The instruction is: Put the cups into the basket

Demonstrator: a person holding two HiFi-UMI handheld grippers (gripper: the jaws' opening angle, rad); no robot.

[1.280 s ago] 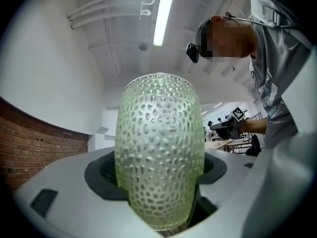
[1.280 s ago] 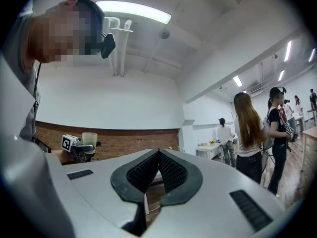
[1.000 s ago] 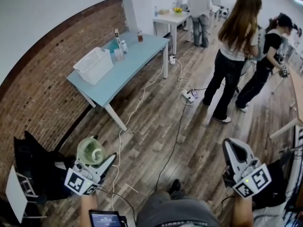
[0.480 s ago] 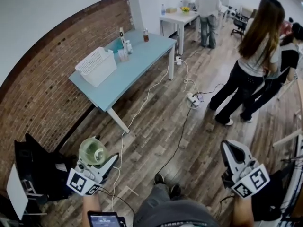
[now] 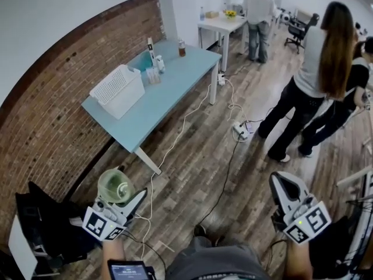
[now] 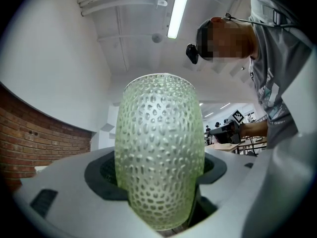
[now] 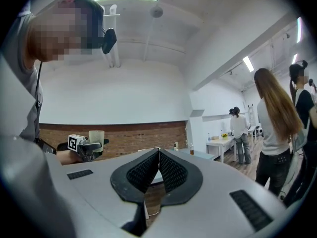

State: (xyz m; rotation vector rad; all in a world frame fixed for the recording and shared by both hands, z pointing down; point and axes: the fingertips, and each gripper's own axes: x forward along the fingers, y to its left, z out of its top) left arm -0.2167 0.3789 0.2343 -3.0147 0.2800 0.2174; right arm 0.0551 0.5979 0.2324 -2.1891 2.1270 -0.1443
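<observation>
On blue table (image 5: 170, 91) by brick wall (image 5: 52, 115): white basket (image 5: 116, 90). Left tool (image 5: 123, 195) grips green cup (image 5: 114, 185); right tool (image 5: 280, 180) clenched.

- Pale-green dimpled glass cup (image 5: 113, 186): upright, mouth up, clamped between the jaws of the left gripper (image 5: 120, 196). It's down at 7 o'clock in the head view, carried above the wooden floor.
- White slotted plastic basket (image 5: 116, 91): upright, open top, sitting on the light-blue table (image 5: 169, 92) near the brick wall. It's at 10 o'clock, well apart from the cup.
</observation>
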